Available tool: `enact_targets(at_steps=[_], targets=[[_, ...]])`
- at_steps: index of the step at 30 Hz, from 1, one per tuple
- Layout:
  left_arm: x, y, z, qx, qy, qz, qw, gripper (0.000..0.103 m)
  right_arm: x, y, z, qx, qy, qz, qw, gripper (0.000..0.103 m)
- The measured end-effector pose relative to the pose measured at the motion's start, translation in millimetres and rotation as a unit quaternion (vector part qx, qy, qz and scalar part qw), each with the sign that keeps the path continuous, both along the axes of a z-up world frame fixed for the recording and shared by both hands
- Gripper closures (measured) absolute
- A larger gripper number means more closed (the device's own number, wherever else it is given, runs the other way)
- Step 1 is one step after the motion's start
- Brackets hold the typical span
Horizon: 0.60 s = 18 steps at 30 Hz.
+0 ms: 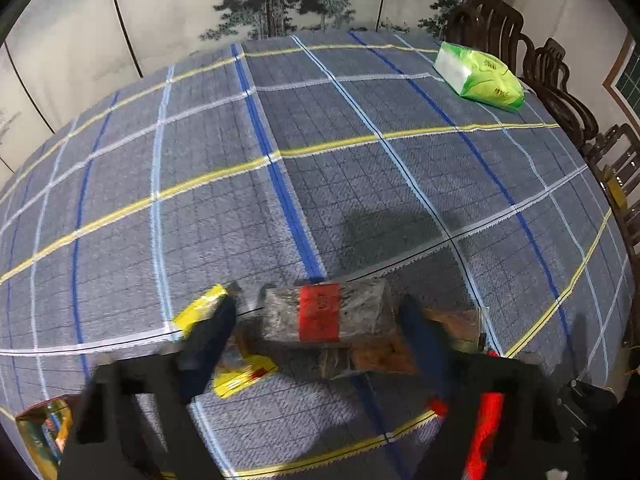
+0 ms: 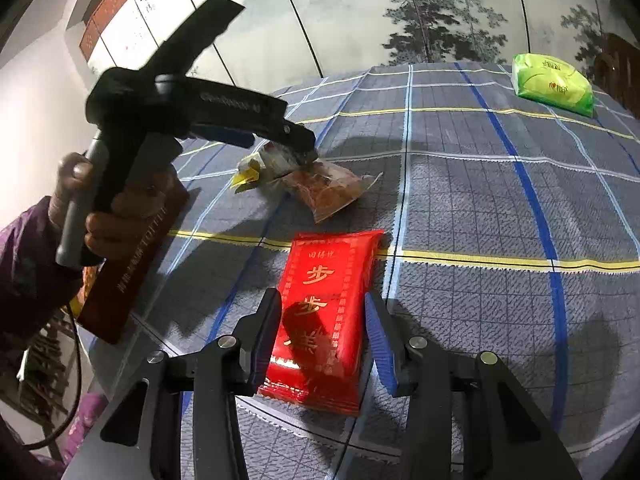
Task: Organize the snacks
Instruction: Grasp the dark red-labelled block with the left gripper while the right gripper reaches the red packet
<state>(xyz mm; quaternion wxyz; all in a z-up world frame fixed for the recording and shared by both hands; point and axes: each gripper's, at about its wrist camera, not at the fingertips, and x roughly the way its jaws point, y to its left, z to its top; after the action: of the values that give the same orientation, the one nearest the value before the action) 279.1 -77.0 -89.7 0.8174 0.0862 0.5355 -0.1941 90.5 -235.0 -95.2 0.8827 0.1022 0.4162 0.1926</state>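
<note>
big table under a blue-grey plaid tablecloth (image 1: 224, 184) crossed by yellow, white and blue lines, with a painted folding screen (image 1: 192, 4) of dark trees behind it and dark wooden chairs (image 1: 552, 72) along the far right edge. green tissue pack (image 2: 554, 82) lying far off near that corner, well apart from everything else. dark red long box (image 2: 128, 264) at the near left edge, partly hidden behind a hand (image 2: 116, 212) in a purple sleeve gripping the left tool's handle. red snack packet (image 2: 328, 320) with gold lettering lying flat, between the fingers of the right gripper (image 2: 320, 344), narrow jaws flanking its sides; cannot tell whether the pads press. further back, small pile of snacks: clear wrapper with a red band (image 1: 320, 312), orange-brown snack bag (image 2: 332, 188), yellow wrapper (image 1: 204, 304). left gripper (image 1: 316, 340) lowered over that pile, jaws half spread, astride the red-banded wrapper; contact unclear through blur.
</note>
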Motion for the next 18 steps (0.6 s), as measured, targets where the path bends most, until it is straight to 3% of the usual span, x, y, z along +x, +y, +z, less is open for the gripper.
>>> enact_targets(at_steps=[5, 9, 18], targets=[[1.4, 1.3, -0.3, -0.002, 0.003, 0.016, 0.9999, 0.047, 2.1, 1.0, -1.3, -0.005, 0.003, -0.002, 1.0, 0.06], [-13.4, 11.5, 11.5, -0.031, 0.002, 0.041, 0.9987, 0.047, 3.7, 3.1, -2.4, -0.016, 0.004, -0.005, 1.0, 0.063], [-94.3, 36.6, 67.9, -0.066, -0.037, 0.082, 0.9938, 0.047, 3.4, 6.5, -0.7, -0.033, 0.002, -0.009, 0.999, 0.062]])
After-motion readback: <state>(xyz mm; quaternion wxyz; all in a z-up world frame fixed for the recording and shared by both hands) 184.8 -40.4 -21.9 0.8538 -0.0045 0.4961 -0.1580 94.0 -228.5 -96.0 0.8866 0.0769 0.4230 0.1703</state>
